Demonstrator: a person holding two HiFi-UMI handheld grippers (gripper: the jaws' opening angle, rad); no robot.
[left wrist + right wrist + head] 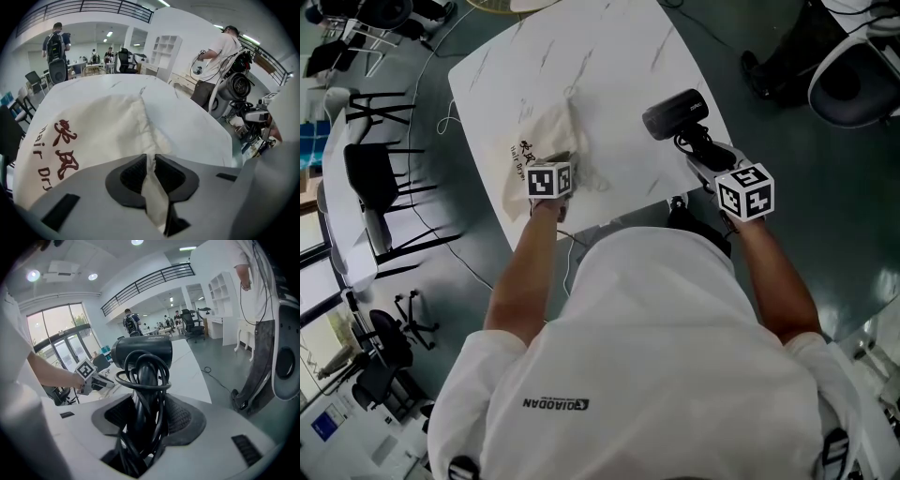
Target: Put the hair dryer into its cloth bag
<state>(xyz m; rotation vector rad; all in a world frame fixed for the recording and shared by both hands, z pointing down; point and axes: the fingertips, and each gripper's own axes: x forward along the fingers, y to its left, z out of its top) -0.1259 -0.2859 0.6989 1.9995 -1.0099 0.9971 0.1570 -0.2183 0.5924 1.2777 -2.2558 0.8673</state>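
Here we are, early in the job. The left tool (151,164) has its jaws pinched on a fold of the cloth bag (546,141), a strip of fabric squeezed right between the pads. The bag itself lies flat on the white counter (581,56), at about 9 o'clock from the counter's middle, printed side up.

Over at 3 o'clock from the bag, the right tool (150,416) is clamped on the handle of the hair dryer (673,114). The black cord (140,376) is looped round the handle, and the nozzle end points away toward 12 o'clock. The dryer sits near the counter's right edge, well apart from the bag.

So both grips are made, I'd say, and that's all that is done. The bag looks flat and I can't make out an open mouth. What's left: spread the opening, carry the dryer across and slide it in.

The count: one hair dryer, one cloth bag, one counter, two tools.
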